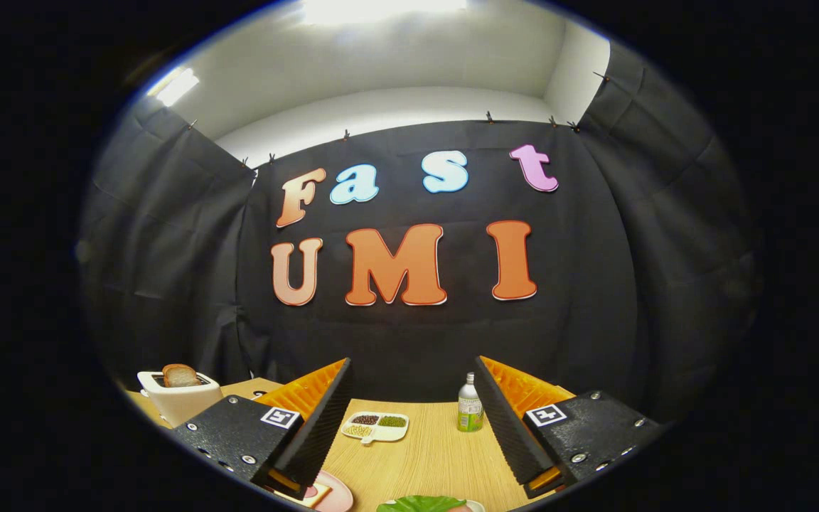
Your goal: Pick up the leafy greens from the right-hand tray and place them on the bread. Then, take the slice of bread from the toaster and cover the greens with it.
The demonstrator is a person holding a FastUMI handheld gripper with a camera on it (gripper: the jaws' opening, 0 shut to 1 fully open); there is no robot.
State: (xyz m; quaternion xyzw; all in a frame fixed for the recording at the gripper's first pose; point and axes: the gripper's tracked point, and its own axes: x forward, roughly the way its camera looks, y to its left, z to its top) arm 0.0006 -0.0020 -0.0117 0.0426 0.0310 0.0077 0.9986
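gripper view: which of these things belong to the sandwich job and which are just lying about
Job: green leafy greens between the open gripper; browned bread slice standing in the white toaster; pink plate.

Lying about: white divided dish of beans; small green-labelled bottle; wooden table.

Wooden table [424, 455], pale grain running front to back. On it, near the far edge: a small white divided dish [375, 427] w/ three compartments, one w/ dark reddish-brown beans, one w/ green ones, one w/ pale yellowish ones; which pulses exactly can't tell. Just right of the dish, apart from it, a small bottle [470, 411] stands upright, white cap, green and white label, pale liquid. Behind the table, black cloth wall [168, 249], pleated, clipped along the top edge; white wall and ceiling above, w/ a bright ceiling light [374, 8] and a second lamp [176, 85] to one side.
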